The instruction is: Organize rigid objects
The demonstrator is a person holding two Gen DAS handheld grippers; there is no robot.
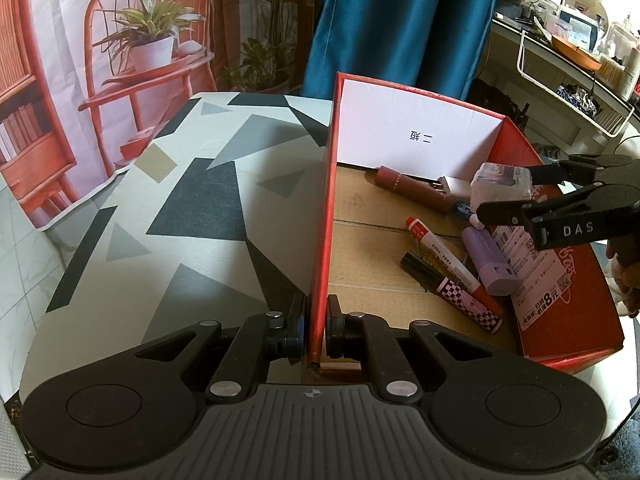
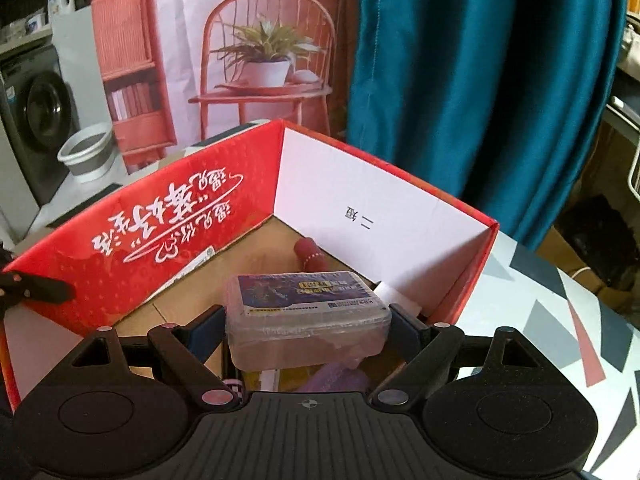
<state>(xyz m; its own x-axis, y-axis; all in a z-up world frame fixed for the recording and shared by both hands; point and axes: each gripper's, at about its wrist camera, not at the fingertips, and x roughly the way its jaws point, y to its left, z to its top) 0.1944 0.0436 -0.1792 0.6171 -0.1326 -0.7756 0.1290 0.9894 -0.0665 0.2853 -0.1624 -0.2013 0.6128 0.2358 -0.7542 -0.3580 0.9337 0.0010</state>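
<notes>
Left gripper (image 1: pixel 316 326) is pressed together on the near end of the red box's (image 1: pixel 326 200) left wall, one pad on each face, holding the wall upright. Right gripper (image 2: pixel 308 330) stands wide, pinching a clear plastic case (image 2: pixel 306 312) with a blue printed label, pads on its two short ends; the case hangs above the box interior, right of centre, clear of the floor. In the left wrist view the same case (image 1: pixel 502 186) sits between the right gripper's fingers (image 1: pixel 504 212) over the far right part of the box. Under and around it on the cardboard floor: a dark red tube (image 1: pixel 412 188) along the far white wall, a red-and-white marker (image 1: pixel 444 264), a checkered pen (image 1: pixel 472 306) crossing it, a lilac case (image 1: pixel 490 264) just right of them, a black pen (image 1: pixel 420 268) partly beneath. Box right flap (image 1: pixel 560 280) lies folded outward, printed label facing up. Box stands on a table with a grey, black and white geometric cloth (image 1: pixel 192 208). Teal curtain (image 1: pixel 396 20) hangs beyond the far wall, a printed backdrop with a red chair (image 1: pixel 148 40) to its left.
</notes>
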